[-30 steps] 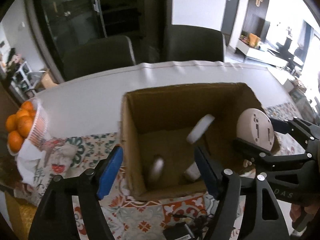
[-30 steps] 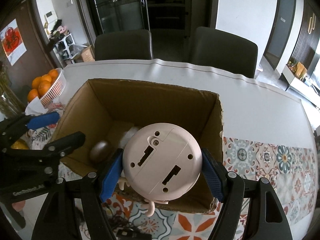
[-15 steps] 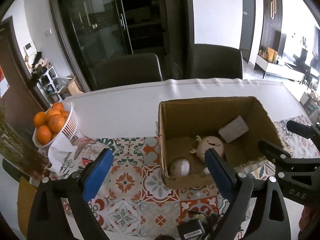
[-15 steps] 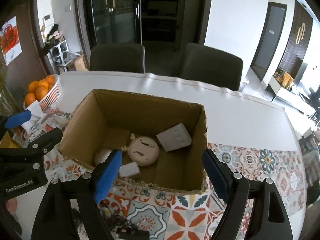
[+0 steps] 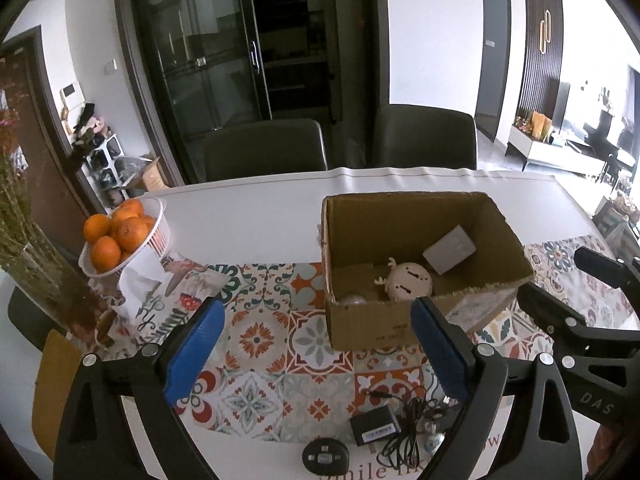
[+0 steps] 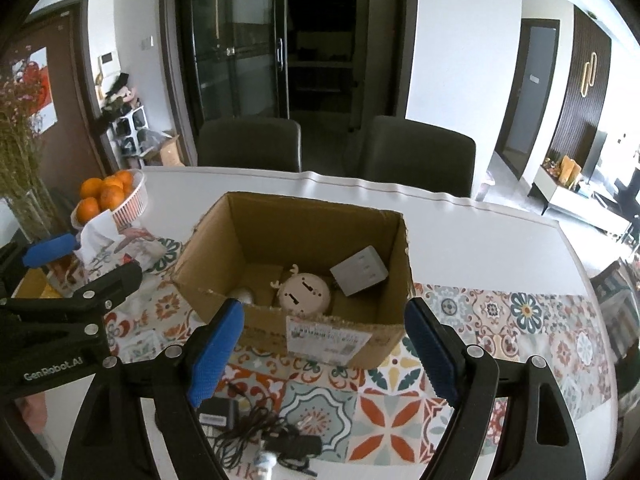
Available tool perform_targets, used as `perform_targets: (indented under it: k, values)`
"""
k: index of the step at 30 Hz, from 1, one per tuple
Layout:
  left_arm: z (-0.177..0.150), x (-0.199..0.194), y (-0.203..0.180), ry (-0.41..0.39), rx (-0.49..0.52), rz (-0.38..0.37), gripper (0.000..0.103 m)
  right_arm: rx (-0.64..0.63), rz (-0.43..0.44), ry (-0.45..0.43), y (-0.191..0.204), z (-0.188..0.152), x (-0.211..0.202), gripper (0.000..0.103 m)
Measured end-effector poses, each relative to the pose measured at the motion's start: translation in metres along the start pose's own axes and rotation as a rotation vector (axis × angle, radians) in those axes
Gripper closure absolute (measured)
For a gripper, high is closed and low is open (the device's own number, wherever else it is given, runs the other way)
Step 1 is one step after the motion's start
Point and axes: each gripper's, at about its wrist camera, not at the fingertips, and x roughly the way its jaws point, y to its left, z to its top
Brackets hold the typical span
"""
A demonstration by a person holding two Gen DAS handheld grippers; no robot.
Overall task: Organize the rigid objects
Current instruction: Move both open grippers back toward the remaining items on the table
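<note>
hand-held grippers (image 5: 316, 352) (image 6: 324, 344) agape above box (image 6: 320, 322)

Both tongs (image 5: 314, 346) (image 6: 324, 346) apparently agape, empty

Rough matt brown cardboard box (image 6: 384, 236) with frayed rim and glossy paper label (image 6: 326, 338); smooth matt plastic round clock (image 6: 305, 293); matt black plastic tool (image 5: 316, 354), ribbed blue pads (image 5: 195, 350); patterned cloth (image 5: 276, 344) on smooth white desk (image 5: 248, 216).

The white tabletop (image 5: 256, 216) carries a tiled runner (image 5: 280, 344); on the runner stands a cardboard box (image 5: 368, 328), left of it an orange basket (image 5: 160, 236), near it a black adapter (image 5: 374, 426).
</note>
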Motion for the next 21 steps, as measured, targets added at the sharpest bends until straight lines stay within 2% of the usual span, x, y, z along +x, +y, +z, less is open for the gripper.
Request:
perform_targets:
  k: [6, 21]
  values:
    - [-0.017, -0.010, 0.000, -0.003, 0.002, 0.016, 0.008, 0.006, 0.007, -0.003, 0.004, -0.015, -0.011, 0.021]
    - [-0.064, -0.016, 0.008, 0.061, -0.011, 0.040, 0.008, -0.008, 0.064, 0.055, 0.021, -0.057, -0.012, 0.021]
